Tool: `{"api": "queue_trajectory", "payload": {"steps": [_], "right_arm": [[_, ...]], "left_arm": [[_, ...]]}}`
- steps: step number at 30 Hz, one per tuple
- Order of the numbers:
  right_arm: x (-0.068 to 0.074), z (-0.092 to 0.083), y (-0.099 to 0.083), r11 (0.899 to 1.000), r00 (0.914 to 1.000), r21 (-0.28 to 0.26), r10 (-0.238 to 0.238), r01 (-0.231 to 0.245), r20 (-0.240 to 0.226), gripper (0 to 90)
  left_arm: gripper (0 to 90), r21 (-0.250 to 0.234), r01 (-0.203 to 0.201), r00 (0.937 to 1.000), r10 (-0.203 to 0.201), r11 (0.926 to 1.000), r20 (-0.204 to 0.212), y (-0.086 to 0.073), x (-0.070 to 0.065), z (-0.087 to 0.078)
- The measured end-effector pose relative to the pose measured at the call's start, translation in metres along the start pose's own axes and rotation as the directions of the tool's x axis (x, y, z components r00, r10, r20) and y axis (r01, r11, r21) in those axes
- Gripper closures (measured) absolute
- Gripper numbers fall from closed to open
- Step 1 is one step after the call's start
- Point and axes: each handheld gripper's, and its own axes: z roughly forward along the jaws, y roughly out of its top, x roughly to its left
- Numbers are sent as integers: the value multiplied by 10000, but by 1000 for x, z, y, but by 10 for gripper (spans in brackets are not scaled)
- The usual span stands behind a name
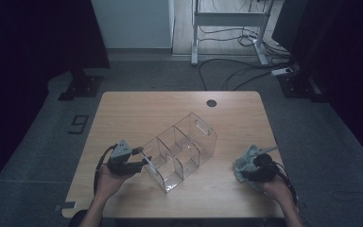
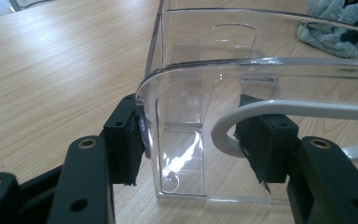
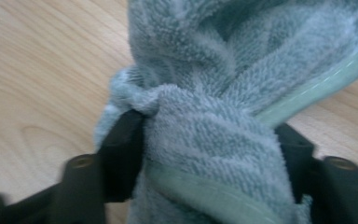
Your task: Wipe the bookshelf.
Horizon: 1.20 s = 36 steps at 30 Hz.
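Clear organizer (image 1: 182, 151) lies mid-desk, unlabelled, its end wall clamped by the left gripper (image 1: 142, 163). Right gripper (image 1: 246, 171) pinches a grey-green towel (image 3: 223, 93) near the desk's right edge.

The towel (image 3: 214, 93) runs off the top and bottom of the right gripper view, so no telling its full shape, and it's blurry there too. In the left gripper view, the clear organizer (image 2: 261, 65) gets cut off at the right edge.

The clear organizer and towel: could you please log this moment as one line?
left claw: shut on clear organizer | right claw: shut on grey towel | table: both resting
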Motion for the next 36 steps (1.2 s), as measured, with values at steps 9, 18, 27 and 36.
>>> {"api": "queue_trajectory", "payload": {"steps": [9,18,27,36], "right_arm": [[7,-5,3,9998,9998,-15,-175,176,121,537],[11,-17,8,9977,9996,-620,-274,278,74,539],[16,-34,21,9890,9992,-1455,-301,261,-250,544],[22,-49,33,9791,9984,-1994,-477,409,-295,545]], "left_arm": [[439,-5,-13,10000,13,10000,-66,0,-2,0],[439,17,24,9999,-23,10000,-112,-1,-4,-1],[440,28,79,9999,-78,10000,-122,-1,-6,-1],[440,28,139,9999,-139,9999,-82,-1,-8,-1]]}}
